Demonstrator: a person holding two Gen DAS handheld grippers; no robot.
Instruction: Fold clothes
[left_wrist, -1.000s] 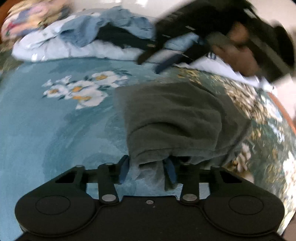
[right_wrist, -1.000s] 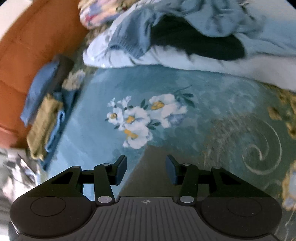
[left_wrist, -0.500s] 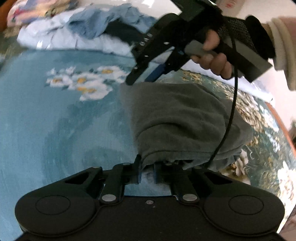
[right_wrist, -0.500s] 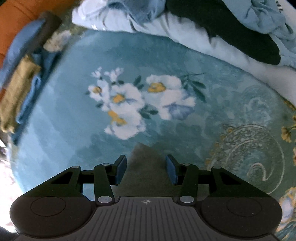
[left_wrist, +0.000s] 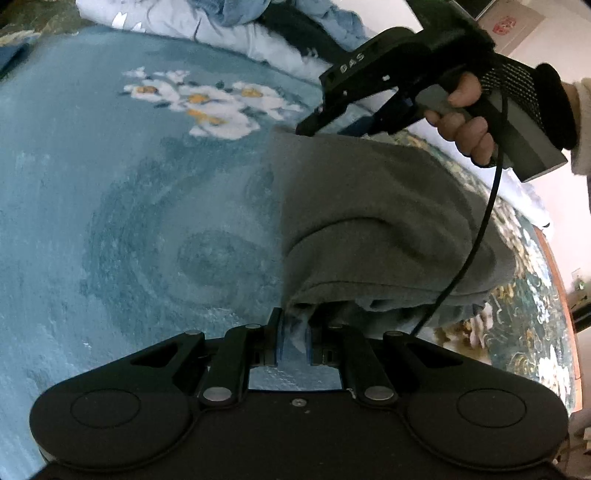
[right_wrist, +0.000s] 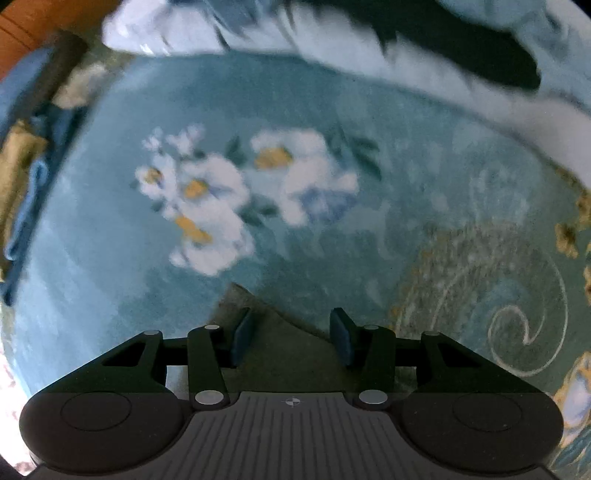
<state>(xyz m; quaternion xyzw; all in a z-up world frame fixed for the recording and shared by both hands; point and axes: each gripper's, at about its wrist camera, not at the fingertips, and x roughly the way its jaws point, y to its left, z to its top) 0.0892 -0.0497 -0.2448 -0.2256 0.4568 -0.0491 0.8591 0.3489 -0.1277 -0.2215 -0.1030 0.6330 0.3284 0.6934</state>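
Teal carpet (left_wrist: 140, 229) with white flowers fills both of my views and carries everything I am working on. Far ahead of both grippers, along the top edge, I see a heap of unfolded clothes (left_wrist: 236, 26), pale blue and white with one dark piece in it. Off to the left of my right gripper (right_wrist: 291, 334), a small stack of folded clothes (right_wrist: 22, 173) in blue and olive lies at the carpet's edge beside an orange surface; it is blurred, so I cannot count the pieces.

My gray garment (left_wrist: 369, 221) lies on the carpet, stretching from directly in front of my left gripper (left_wrist: 293, 338) away toward the right gripper (left_wrist: 332, 122). Its near hem is bunched, and my left gripper is clamped tight on that hem, a fold of pale fabric pinched between the blue pads. From the left wrist view I see the right gripper's tip down at the far corner of the garment, with the person's hand (left_wrist: 461, 122) wrapped around its handle and a black cable (left_wrist: 476, 251) hanging over the cloth.

From the right wrist view, that corner of the garment (right_wrist: 284, 347) sits between the right gripper's fingers, which stand partly apart and do not press on it.
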